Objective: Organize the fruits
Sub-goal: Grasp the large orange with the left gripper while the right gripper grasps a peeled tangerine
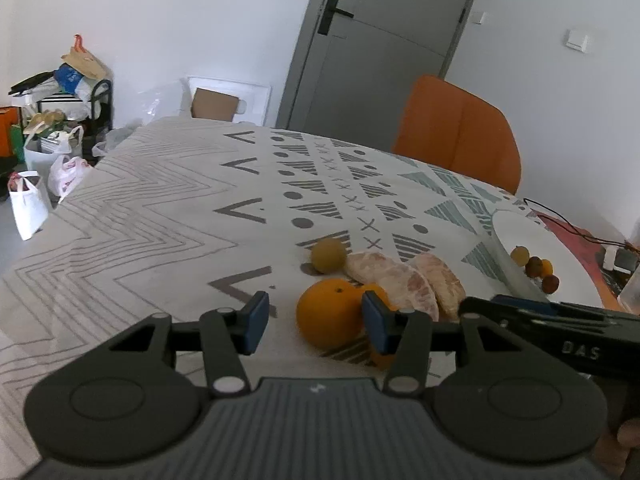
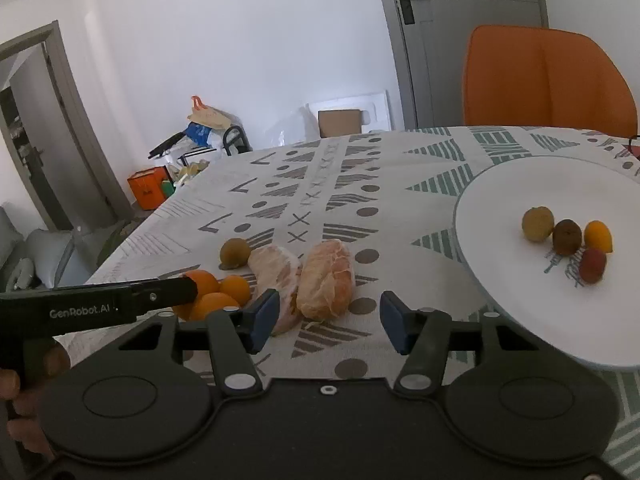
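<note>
Pithy pomelo wedges (image 2: 326, 280), smooth oranges (image 1: 328, 316)

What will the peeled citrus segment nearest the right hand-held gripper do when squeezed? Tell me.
The peeled citrus segment looks soft and membrane-covered, so it probably dents or tears under firm pads. It lies flat on the tablecloth, so it is unlikely to roll.

left wrist: low over table (image 1: 140, 208), facing door | right wrist: alongside | shared: peeled segments (image 2: 326, 284)

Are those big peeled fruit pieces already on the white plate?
No, both peeled pomelo segments lie on the patterned tablecloth, left of the white plate, which holds only four small fruits.
</note>
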`<state>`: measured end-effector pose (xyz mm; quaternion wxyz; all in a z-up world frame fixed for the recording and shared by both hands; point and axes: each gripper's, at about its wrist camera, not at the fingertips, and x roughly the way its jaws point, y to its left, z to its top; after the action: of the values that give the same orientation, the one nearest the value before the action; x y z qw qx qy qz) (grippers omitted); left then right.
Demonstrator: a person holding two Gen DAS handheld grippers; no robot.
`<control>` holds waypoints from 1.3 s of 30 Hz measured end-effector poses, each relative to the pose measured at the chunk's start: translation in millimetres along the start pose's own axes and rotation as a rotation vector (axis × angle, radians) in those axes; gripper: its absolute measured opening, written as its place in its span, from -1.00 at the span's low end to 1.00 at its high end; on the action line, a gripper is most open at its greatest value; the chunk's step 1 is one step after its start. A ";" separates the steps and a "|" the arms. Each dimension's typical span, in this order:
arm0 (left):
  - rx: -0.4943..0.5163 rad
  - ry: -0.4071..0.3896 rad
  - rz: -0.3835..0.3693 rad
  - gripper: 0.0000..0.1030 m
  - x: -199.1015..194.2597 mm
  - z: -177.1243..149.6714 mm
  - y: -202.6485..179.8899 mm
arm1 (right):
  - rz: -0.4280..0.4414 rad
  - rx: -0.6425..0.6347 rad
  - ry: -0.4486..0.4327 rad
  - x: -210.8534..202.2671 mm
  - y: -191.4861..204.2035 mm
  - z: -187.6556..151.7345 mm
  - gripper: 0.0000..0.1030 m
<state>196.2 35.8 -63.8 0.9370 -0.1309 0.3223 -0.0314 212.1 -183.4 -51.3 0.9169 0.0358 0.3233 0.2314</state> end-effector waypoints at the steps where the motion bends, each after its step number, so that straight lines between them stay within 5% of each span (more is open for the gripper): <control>1: -0.003 0.001 -0.006 -0.04 1.8 -0.3 -0.3 | 0.000 -0.001 0.003 2.1 -0.2 -0.2 0.02; 4: -0.006 0.021 -0.026 -0.25 8.5 -1.2 -0.8 | -0.002 -0.002 0.015 9.2 -0.4 -0.2 -0.06; 9: -0.008 0.024 -0.021 -0.27 14.2 -3.2 0.7 | 0.004 -0.009 0.012 16.2 -1.0 0.4 -0.14; 12: -0.013 0.019 0.000 -0.27 13.1 -2.5 2.4 | 0.004 -0.016 0.019 20.4 -0.6 1.2 -0.38; 29: -0.044 0.005 0.075 -0.27 -9.6 -13.1 15.1 | -0.045 -0.031 0.030 -8.5 -1.3 -18.1 -0.44; 33: -0.039 -0.001 0.074 -0.26 -11.3 -16.3 15.2 | -0.053 -0.034 0.035 -14.4 -0.7 -22.0 -0.26; 35: -0.035 -0.002 0.077 -0.26 -9.6 -16.2 15.1 | -0.075 -0.049 0.023 -11.8 1.3 -22.3 0.09; 39: -0.015 -0.004 0.096 -0.26 -4.9 -14.0 12.0 | -0.096 -0.081 0.019 -1.9 5.3 -19.4 0.09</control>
<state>183.4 44.9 -74.7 0.9371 -0.1223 0.3265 0.0163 196.9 -181.2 -64.3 0.9245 -0.0192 0.3235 0.2006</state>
